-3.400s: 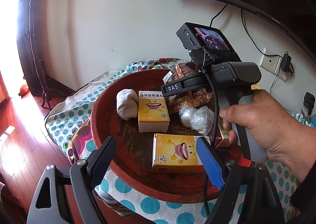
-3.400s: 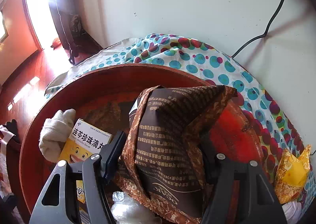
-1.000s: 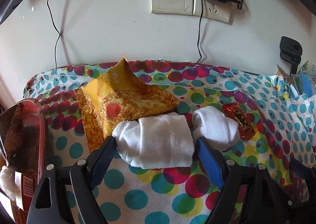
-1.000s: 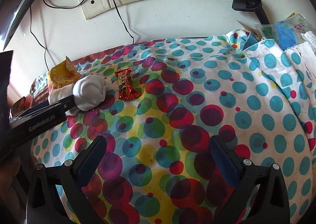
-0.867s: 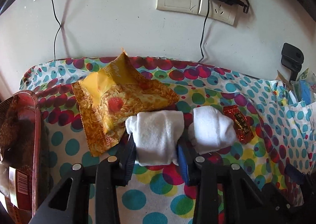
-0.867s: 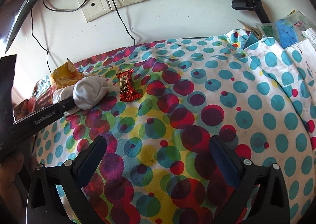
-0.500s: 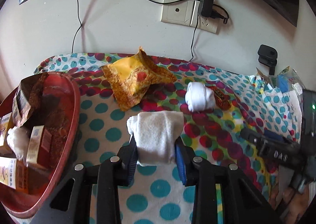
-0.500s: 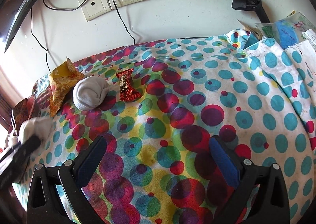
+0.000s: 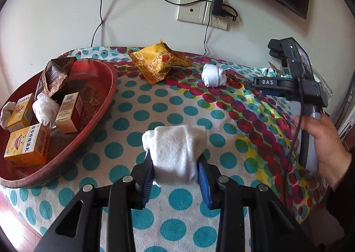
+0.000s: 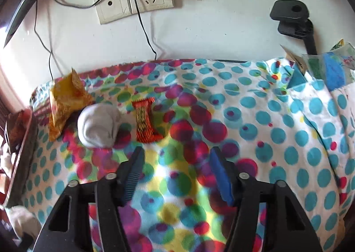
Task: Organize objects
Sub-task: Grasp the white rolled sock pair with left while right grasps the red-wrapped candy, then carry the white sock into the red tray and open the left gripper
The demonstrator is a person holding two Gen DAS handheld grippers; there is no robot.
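Observation:
My left gripper (image 9: 176, 162) is shut on a white rolled cloth (image 9: 175, 145) and holds it above the dotted tablecloth, just right of the red tray (image 9: 110, 98). Its pads press the roll's sides, though the jaws are easing open. In the right wrist view my right gripper (image 10: 177, 154) has closing jaws with nothing between them. It hovers just short of a red candy wrapper (image 10: 145, 124). A second white roll (image 10: 99, 127) lies left of the wrapper, and a yellow snack bag (image 10: 64, 101) lies further left.
The tray holds yellow boxes (image 9: 26, 145), a brown bag (image 9: 53, 74) and a plastic wad (image 9: 44, 110). A wall with sockets (image 9: 203, 13) and cables stands behind the table. A black clamp stand (image 10: 292, 16) and some packets sit at the far right. A hand (image 9: 321, 141) grips the right tool.
My left gripper closed on the white roll and carried it away from the wall to beside the tray. My right gripper moved closer to the candy wrapper and its jaws narrowed.

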